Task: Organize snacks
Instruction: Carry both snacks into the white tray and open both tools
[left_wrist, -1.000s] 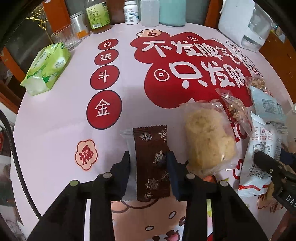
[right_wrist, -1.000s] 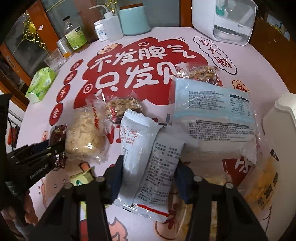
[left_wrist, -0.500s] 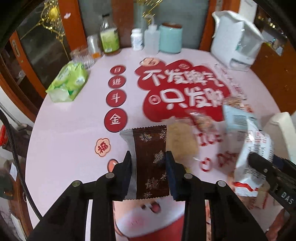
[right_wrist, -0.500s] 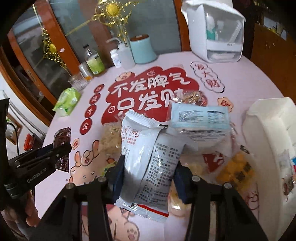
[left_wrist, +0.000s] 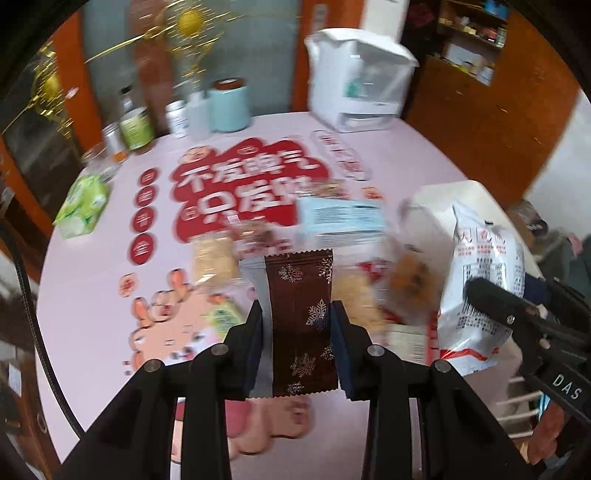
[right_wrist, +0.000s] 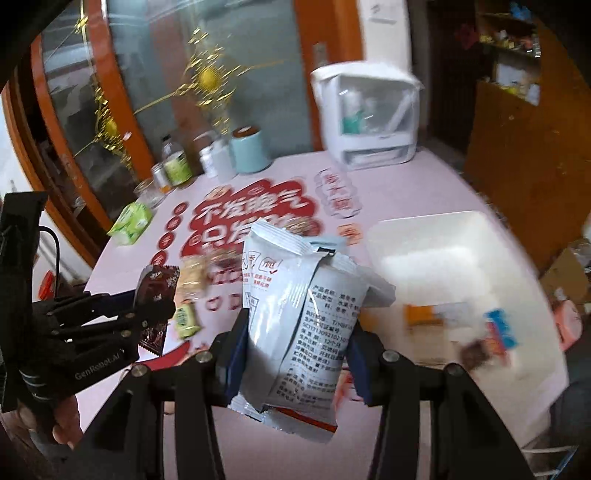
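- Left wrist view: the left gripper (left_wrist: 297, 347) is clenched on a brown snack packet (left_wrist: 301, 325) with small snowflake marks; both pads press on its long sides.
- The packet is flat and narrow, with its long axis running along the fingers, away from the camera, and it hangs above the pink table (left_wrist: 92, 295), not touching it.
- The white bin (left_wrist: 436, 195) lies to the right and a little ahead of this gripper; I judge that the packet must travel to the right to go in.
- More snacks lie on the table between the gripper and the bin, but they are blurred.
- Right wrist view: the right gripper (right_wrist: 295, 354) is grasping a white snack bag (right_wrist: 299, 325) with dark print; the bag is puffy, stands upright between the pads and is lifted off the table.
- The bin (right_wrist: 424, 229) is just to the right of this bag, and a few small packets already lie in it.
- The right hand is nearer to the bin than the left gripper (right_wrist: 155, 306), which is far on the left side with its brown packet (right_wrist: 153, 291).
- I judge that the white bag will go in first.
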